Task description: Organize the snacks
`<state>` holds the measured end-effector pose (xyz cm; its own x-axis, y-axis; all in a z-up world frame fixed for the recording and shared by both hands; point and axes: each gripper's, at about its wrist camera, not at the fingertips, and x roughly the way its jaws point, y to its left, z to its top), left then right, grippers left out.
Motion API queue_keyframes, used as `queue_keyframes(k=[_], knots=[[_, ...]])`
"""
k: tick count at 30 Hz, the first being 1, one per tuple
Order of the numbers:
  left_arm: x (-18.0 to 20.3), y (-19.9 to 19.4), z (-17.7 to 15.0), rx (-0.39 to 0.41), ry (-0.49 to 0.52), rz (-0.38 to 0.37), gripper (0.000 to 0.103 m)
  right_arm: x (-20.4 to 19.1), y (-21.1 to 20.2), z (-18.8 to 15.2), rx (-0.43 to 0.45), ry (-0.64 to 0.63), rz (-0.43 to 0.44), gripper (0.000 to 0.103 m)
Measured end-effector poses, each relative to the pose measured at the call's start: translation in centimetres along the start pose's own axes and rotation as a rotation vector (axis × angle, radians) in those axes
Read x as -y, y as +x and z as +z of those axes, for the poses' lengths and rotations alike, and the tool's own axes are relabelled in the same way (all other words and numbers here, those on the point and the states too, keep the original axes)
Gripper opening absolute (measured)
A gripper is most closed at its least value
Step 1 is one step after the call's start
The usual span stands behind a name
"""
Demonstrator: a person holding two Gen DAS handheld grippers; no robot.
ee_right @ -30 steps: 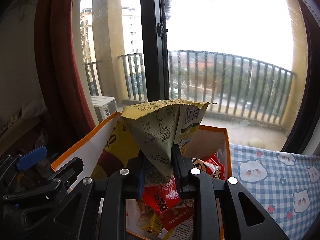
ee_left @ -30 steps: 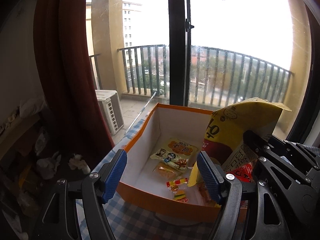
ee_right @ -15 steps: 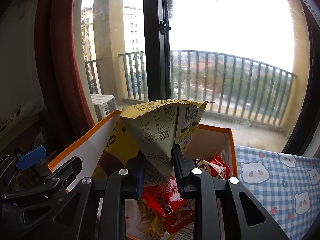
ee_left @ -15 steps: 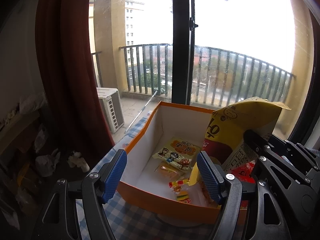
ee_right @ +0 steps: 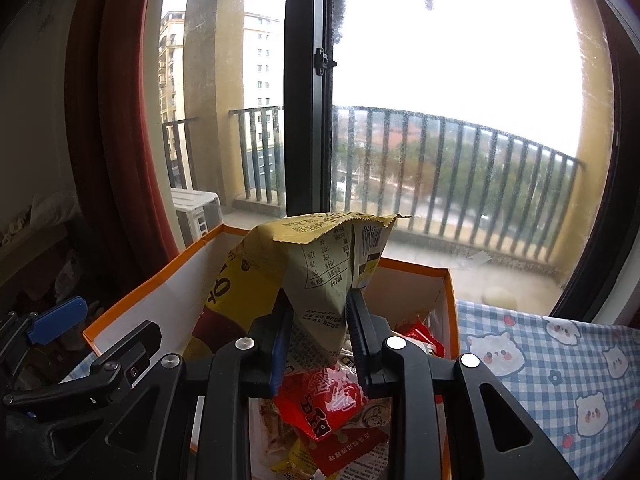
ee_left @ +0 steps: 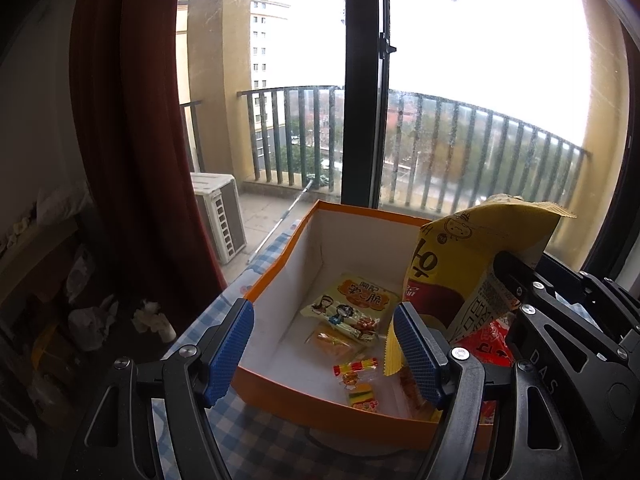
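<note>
An orange cardboard box [ee_left: 280, 276] with white inner walls stands on the checked cloth. In it lie a yellow-and-white cartoon packet [ee_left: 352, 304], small wrapped candies [ee_left: 356, 368] and red packets [ee_right: 320, 400]. A yellow snack bag [ee_right: 320, 264] stands upright over the box's right half, its lower corner pinched between the pads of my right gripper [ee_right: 318, 320]. Those jaws are opening, and the bag still touches both pads. The same bag [ee_left: 460, 256] shows in the left wrist view. My left gripper [ee_left: 320, 344] hangs open at the box's near left edge, holding nothing.
A blue checked cloth with bear prints [ee_right: 540, 380] covers the table to the right of the box. A dark red curtain [ee_left: 132, 120] hangs on the left above floor clutter [ee_left: 88, 320]. Behind the box is a window frame [ee_left: 362, 80] with a balcony railing.
The right gripper's jaws have parted slightly around the yellow bag, and the bag's top sits a little lower. The left gripper stays as it was.
</note>
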<state>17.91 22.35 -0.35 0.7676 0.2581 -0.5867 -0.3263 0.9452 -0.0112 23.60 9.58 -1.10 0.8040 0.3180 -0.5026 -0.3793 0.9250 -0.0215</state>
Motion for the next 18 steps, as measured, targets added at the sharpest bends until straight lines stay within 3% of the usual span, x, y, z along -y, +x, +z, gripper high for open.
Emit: queue_keyframes(k=[6,18], knots=[[-0.2,0.0,0.2,0.002,-0.019,0.001,0.074,0.8,-0.3,0.1,0.025,0.029,-0.047,0.070],[0.6,-0.4,0.1,0.009,0.003,0.000,0.074,1.2,-0.9,-0.1,0.023,0.038,-0.062,0.074]])
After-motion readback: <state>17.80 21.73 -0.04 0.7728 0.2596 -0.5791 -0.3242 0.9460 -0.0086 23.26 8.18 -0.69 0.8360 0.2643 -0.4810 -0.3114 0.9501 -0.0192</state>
